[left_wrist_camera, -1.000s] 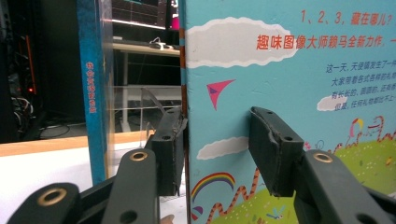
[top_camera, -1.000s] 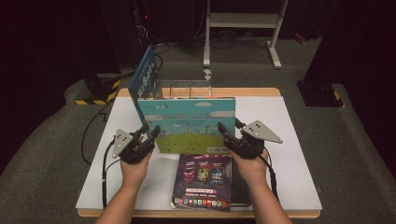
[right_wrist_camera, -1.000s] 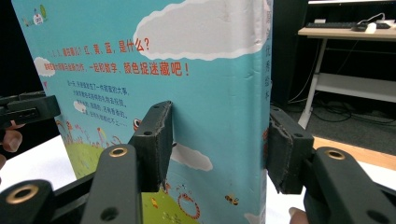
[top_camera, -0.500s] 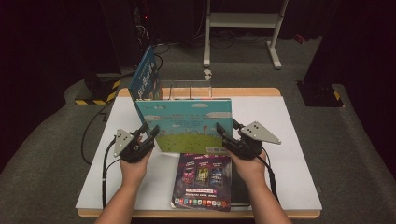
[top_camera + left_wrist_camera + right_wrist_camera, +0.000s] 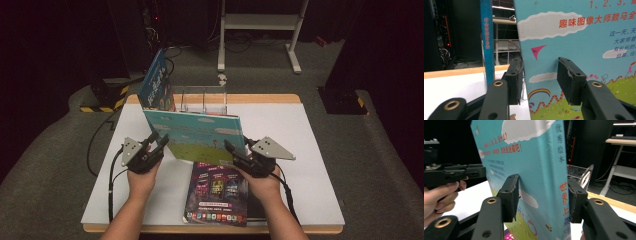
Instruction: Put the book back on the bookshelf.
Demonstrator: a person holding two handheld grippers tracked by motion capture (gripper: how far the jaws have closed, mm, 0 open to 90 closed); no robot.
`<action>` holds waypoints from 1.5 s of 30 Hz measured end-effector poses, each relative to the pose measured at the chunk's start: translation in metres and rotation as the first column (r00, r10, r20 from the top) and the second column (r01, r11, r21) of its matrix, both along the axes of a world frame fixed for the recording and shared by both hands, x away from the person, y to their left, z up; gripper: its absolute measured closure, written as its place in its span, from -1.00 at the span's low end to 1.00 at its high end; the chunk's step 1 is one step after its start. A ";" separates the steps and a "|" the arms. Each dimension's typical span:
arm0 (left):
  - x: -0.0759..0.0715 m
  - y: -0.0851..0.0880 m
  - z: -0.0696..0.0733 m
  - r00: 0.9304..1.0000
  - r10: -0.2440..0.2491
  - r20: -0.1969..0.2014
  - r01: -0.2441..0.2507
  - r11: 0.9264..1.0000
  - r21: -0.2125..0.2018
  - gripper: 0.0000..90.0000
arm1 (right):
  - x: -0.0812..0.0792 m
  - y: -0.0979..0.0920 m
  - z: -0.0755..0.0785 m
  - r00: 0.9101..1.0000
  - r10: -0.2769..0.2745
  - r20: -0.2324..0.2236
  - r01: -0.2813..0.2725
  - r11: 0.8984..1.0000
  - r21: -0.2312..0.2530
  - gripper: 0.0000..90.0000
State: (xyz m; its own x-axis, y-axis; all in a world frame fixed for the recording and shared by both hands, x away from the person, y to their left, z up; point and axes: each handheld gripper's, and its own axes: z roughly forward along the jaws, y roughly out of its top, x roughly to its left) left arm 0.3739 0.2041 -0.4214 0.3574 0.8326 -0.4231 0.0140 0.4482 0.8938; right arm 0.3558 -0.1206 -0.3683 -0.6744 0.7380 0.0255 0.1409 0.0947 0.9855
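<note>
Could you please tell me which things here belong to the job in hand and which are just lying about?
In the job:
- picture book, upright between both grippers
- left gripper
- right gripper
- clear rack
- blue book leaning in it

Lying about:
- dark book flat on the table

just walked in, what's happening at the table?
A person holds a picture book upright over the white table, one hand-held gripper on each side edge. The left hand-held gripper clamps its left edge. The right hand-held gripper straddles the spine, jaws just closing. Behind it, a clear rack already holds one blue book. A dark book lies flat in front.
</note>
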 end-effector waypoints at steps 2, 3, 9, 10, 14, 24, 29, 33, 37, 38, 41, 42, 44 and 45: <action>0.001 0.000 0.000 1.000 0.001 -0.001 -0.001 1.000 0.003 0.25 | 0.000 0.000 0.001 1.000 0.004 0.001 -0.004 1.000 -0.002 0.18; 0.001 0.000 0.000 1.000 0.000 0.000 0.000 1.000 0.002 0.25 | 0.000 0.000 0.001 1.000 0.006 0.000 -0.006 1.000 -0.001 0.19; 0.003 -0.001 0.000 1.000 0.000 0.004 0.000 1.000 -0.002 0.24 | 0.000 -0.002 0.000 1.000 0.011 -0.011 -0.011 1.000 0.006 0.21; 0.003 -0.001 0.000 1.000 0.000 0.004 0.000 1.000 -0.001 0.25 | 0.001 -0.003 0.000 1.000 0.014 -0.017 -0.014 1.000 0.010 0.21; 0.006 -0.001 -0.001 1.000 0.001 0.004 -0.001 1.000 -0.002 0.24 | 0.000 -0.004 0.001 0.999 0.030 -0.018 -0.030 0.999 0.012 0.27; 0.012 0.000 -0.003 1.000 0.005 -0.009 -0.005 1.000 0.001 0.28 | -0.003 -0.006 0.000 0.997 0.081 -0.005 -0.081 0.997 0.011 0.43; 0.009 -0.014 0.002 0.999 -0.032 0.027 0.030 0.998 0.063 0.31 | -0.006 -0.006 -0.001 0.994 0.103 0.020 -0.103 0.995 -0.010 0.60; 0.011 -0.016 0.006 0.999 -0.030 0.026 0.029 0.999 0.036 0.30 | -0.010 -0.002 -0.002 0.993 0.114 0.042 -0.113 0.993 -0.039 0.78; 0.011 -0.015 0.004 1.000 -0.028 0.008 0.027 0.998 0.059 0.30 | -0.009 -0.008 -0.005 0.998 0.066 0.023 -0.066 0.998 -0.008 0.77; 0.012 -0.015 0.003 1.000 -0.027 0.006 0.027 0.998 0.063 0.30 | -0.007 -0.010 -0.006 0.998 0.063 0.012 -0.063 0.998 0.009 0.77; 0.011 -0.015 0.001 1.000 -0.023 -0.003 0.023 0.998 0.066 0.30 | -0.007 -0.012 -0.006 0.999 0.047 0.008 -0.047 0.999 0.018 0.77; 0.012 -0.014 0.001 1.000 -0.021 -0.006 0.021 0.997 0.070 0.30 | -0.008 -0.011 -0.006 0.999 0.042 0.008 -0.042 0.999 0.018 0.77; 0.011 -0.013 0.001 1.000 -0.019 -0.011 0.020 0.998 0.067 0.29 | -0.009 -0.009 -0.006 0.999 0.039 0.012 -0.039 0.999 0.012 0.77; 0.010 -0.013 0.001 1.000 -0.019 -0.013 0.020 0.998 0.067 0.29 | -0.009 -0.009 -0.006 0.999 0.041 0.013 -0.041 0.999 0.011 0.77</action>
